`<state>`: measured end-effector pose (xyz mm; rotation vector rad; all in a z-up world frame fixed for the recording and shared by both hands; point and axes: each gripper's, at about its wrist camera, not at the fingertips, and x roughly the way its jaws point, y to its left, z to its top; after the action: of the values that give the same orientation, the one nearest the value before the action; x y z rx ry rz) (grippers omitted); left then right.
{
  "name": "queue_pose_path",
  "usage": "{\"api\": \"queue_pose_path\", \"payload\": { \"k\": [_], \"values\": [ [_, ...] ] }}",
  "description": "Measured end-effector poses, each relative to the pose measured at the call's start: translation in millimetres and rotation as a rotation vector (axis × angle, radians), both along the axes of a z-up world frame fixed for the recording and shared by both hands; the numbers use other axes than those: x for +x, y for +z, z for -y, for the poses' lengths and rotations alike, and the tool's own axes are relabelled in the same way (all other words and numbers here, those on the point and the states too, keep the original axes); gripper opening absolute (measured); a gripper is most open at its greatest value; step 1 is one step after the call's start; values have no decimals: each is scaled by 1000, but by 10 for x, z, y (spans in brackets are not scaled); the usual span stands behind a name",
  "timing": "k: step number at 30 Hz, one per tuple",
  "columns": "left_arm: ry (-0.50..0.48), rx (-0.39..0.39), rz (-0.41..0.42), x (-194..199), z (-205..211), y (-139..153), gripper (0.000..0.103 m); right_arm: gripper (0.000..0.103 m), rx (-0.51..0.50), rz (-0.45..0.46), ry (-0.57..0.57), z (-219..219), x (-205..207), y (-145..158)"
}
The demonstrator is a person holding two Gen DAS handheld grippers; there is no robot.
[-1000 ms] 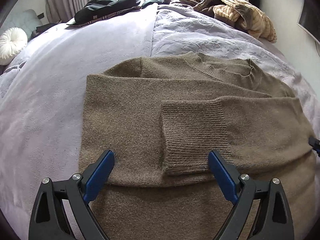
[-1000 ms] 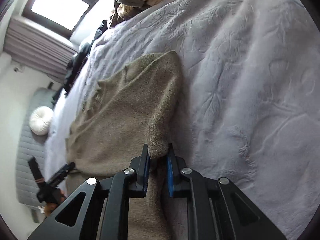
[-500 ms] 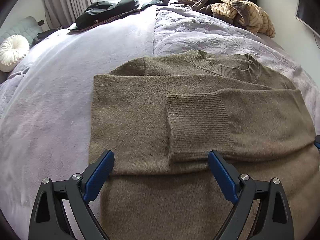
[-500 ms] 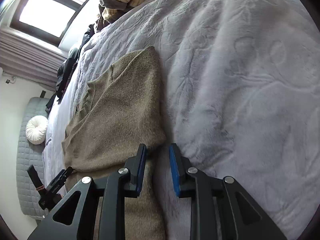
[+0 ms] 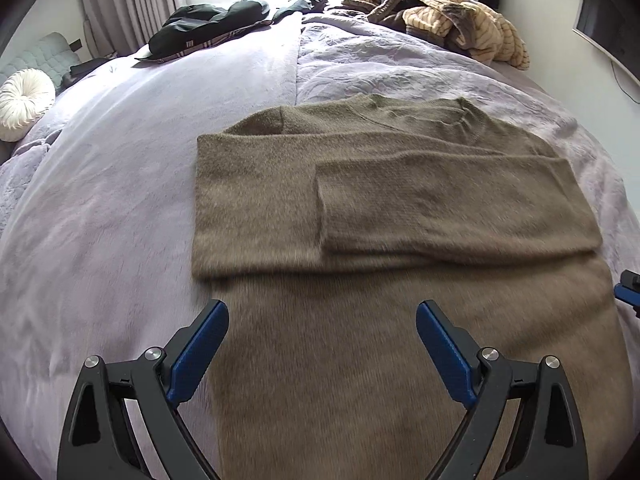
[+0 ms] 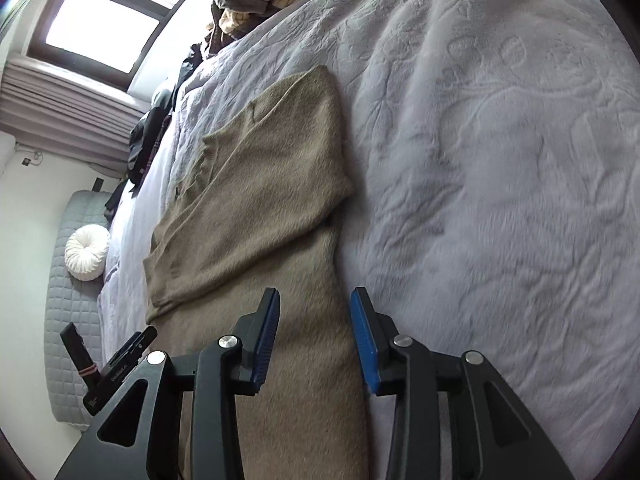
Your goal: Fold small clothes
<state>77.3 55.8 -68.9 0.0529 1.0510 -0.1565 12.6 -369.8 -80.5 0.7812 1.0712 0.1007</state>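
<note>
A brown knit sweater (image 5: 360, 208) lies flat on the lilac bed, neck away from me, both sleeves folded across its chest. My left gripper (image 5: 322, 344) is open wide and empty, above the sweater's lower body. The sweater also shows in the right wrist view (image 6: 256, 200), seen along its right side. My right gripper (image 6: 316, 340) is open and empty, its jaws either side of the sweater's right edge. A blue tip of the right gripper (image 5: 628, 292) shows at the right edge of the left wrist view, and the left gripper (image 6: 108, 364) shows at lower left in the right wrist view.
The lilac bedspread (image 5: 120, 184) surrounds the sweater. A dark garment (image 5: 208, 24) and a pile of striped tan clothes (image 5: 460, 24) lie at the bed's far side. A white round cushion (image 5: 24, 100) sits at far left by a grey quilted headboard (image 6: 64, 320).
My right gripper has opened and let go of the sweater's sleeve, which now lies folded across the chest. Both grippers have drawn back toward the sweater's hem.
</note>
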Motion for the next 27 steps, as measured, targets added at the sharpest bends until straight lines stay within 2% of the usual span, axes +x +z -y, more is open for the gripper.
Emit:
{"api": "queue_pose_path", "payload": {
  "k": [3, 9, 12, 15, 18, 23, 25, 27],
  "values": [
    [-11, -5, 0, -181, -58, 29, 95, 48, 24, 4, 9, -91, -120, 11],
    [16, -24, -28, -600, -288, 28, 97, 50, 48, 18, 29, -241, -361, 78],
    [45, -63, -40, -818, -443, 14, 97, 61, 65, 23, 31, -305, -478, 96],
    [59, -78, -40, -1008, -572, 10, 103, 62, 100, 26, 29, -363, -602, 87],
    [60, -63, -24, -1161, -652, 45, 103, 67, 98, 24, 36, -437, -715, 83],
    [58, -82, -5, -1349, -830, 187, 103, 68, 92, 28, 44, -497, -875, 106],
    [59, -97, -1, -1391, -918, 266, 103, 76, 86, 35, 52, -520, -934, 132],
    [62, -112, 7, -1455, -1029, 357, 103, 76, 79, 48, 63, -537, -991, 168]
  ]
}}
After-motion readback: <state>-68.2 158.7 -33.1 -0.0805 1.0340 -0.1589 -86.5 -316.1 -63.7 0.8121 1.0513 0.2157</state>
